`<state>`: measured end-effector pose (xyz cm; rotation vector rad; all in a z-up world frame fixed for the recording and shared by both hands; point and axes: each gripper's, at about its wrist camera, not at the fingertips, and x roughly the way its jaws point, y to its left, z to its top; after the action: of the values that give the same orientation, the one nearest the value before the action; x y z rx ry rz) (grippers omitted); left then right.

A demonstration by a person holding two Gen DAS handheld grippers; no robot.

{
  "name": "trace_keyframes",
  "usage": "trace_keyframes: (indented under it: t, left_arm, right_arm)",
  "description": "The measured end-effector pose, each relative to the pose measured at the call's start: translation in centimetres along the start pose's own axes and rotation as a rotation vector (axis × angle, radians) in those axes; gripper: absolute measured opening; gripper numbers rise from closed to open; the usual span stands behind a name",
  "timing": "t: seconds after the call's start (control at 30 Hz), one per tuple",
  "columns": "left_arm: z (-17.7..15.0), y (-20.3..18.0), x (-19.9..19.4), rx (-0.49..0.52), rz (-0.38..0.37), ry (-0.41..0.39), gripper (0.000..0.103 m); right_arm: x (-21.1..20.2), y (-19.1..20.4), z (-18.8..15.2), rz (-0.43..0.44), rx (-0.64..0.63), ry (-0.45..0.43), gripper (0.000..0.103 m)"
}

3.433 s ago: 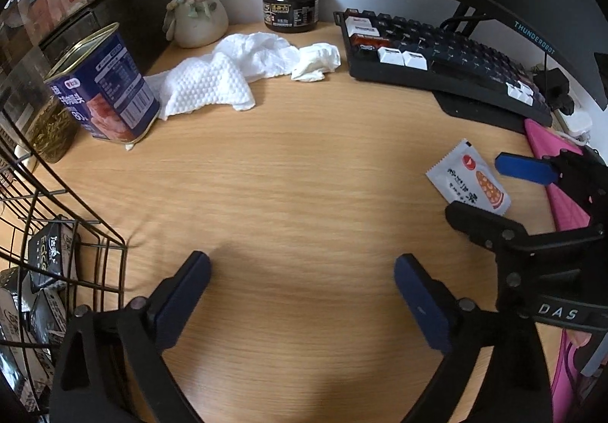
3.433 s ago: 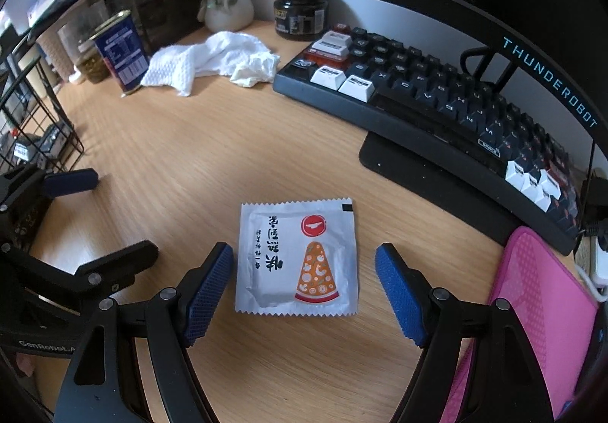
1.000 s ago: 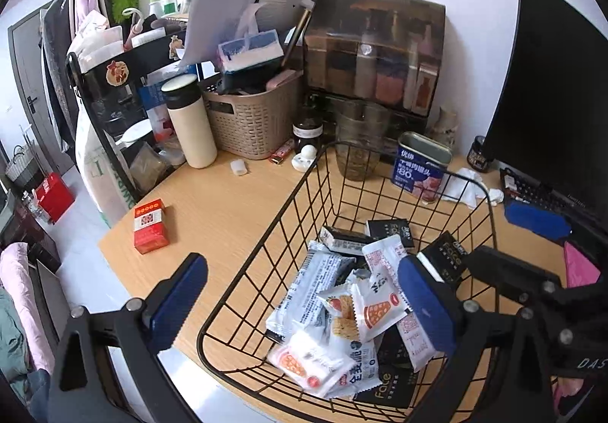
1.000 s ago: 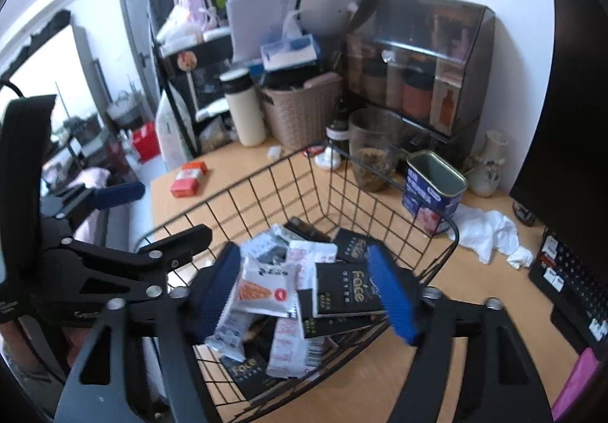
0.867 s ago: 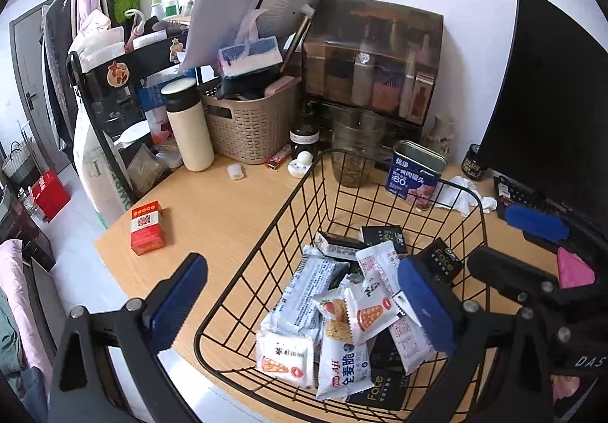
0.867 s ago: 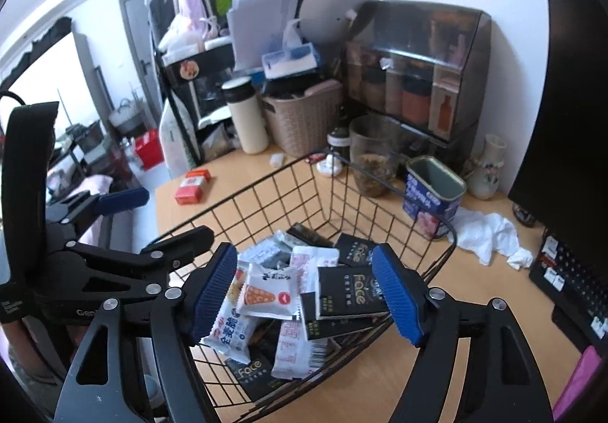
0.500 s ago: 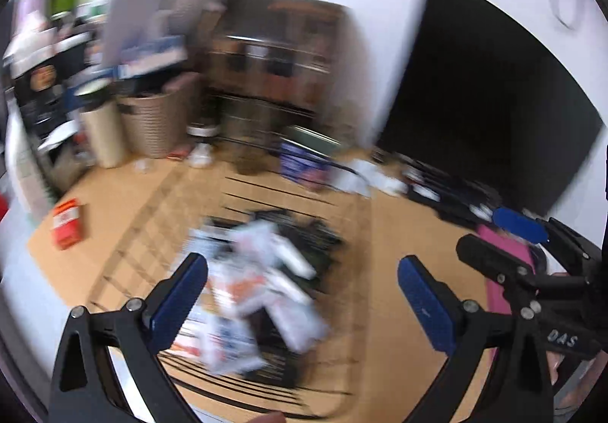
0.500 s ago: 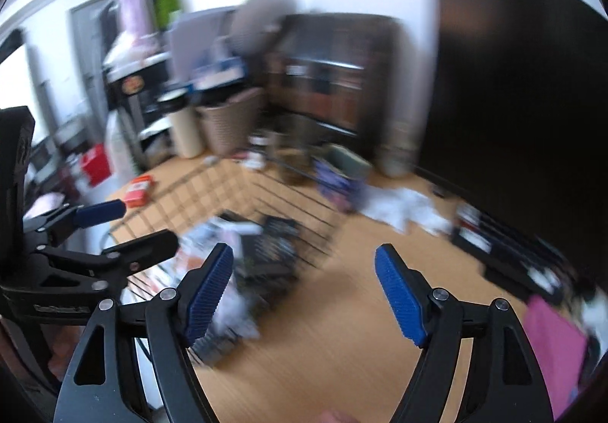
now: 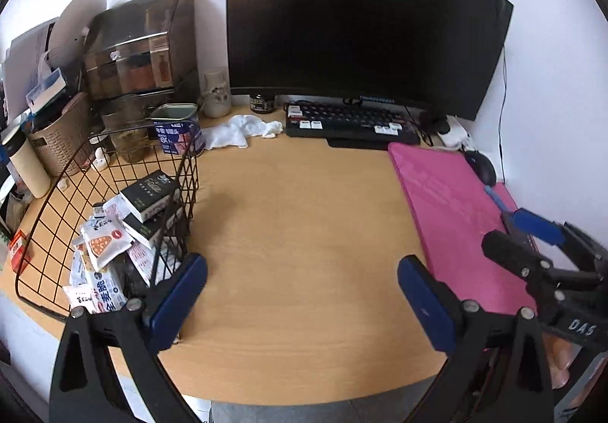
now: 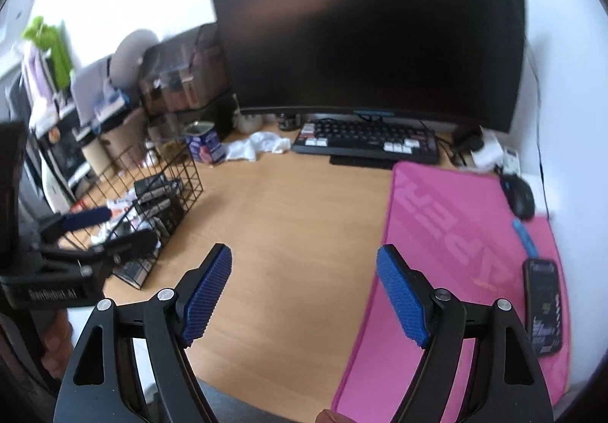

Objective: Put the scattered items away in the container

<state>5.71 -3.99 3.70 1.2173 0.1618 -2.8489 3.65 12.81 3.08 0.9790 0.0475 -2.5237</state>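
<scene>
**Desk, basket at its left edge**

A pale wooden desk [image 9: 304, 218] runs to a white wall. A dark monitor [image 9: 364, 24] stands at the back, a keyboard [image 9: 349, 123] below it, a white cloth [image 9: 239, 130] and a tin [image 9: 174, 130] to the left. A pink mat [image 9: 448, 210] covers the right side — a mouse [image 10: 518, 197] and a phone [image 10: 543, 309] lie on it.

The wire basket [image 9: 190, 176] sits at the left, packets [image 9: 102, 244] and dark boxes piled inside.

The left gripper [image 9: 302, 303] and right gripper [image 10: 304, 294] hang above bare wood — both spread wide, holding nothing.
</scene>
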Motion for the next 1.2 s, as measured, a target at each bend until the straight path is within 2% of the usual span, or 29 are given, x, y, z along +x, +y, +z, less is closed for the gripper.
trace_keyframes:
  t: [0.07,0.13,0.23,0.37,0.63,0.83,1.0,1.2]
  left_arm:
    - [-0.1,-0.4,-0.3,0.006,0.004,-0.012,0.100]
    - [0.0,-0.6,-0.4,0.010,0.006,-0.019,0.100]
    - [0.0,-0.2,-0.3,0.008,0.028,-0.030,0.100]
    - [-0.1,0.6,0.6,-0.011,0.017,-0.010,0.100]
    - [0.0,1.3,1.4,-0.019,0.042,0.001,0.100]
    - [0.0,0.5,2.0,0.029,0.115,0.004,0.100]
    - [0.0,0.6,1.8,0.009,0.080,0.004,0.100]
    - [0.0,0.5,1.5,0.015,0.088,-0.001,0.100]
  right_arm:
    - [-0.5,0.0,0.3,0.019,-0.023,-0.009,0.085]
    - [-0.9,-0.3,0.4,0.000,-0.016,-0.043,0.091]
    - [-0.6,-0.8,0.5,0.010,0.003,-0.031,0.091]
    - [0.0,-1.0,0.6,0.004,0.021,-0.023,0.091]
    - [1.2,-0.5,0.4,0.014,0.005,-0.002,0.091]
    - [1.8,-0.7,0.2,0.024,0.006,0.013,0.091]
    - [1.6,-0.7,0.2,0.031,0.005,0.011,0.091]
    - [1.3,-0.5,0.2,0.038,0.001,0.005,0.091]
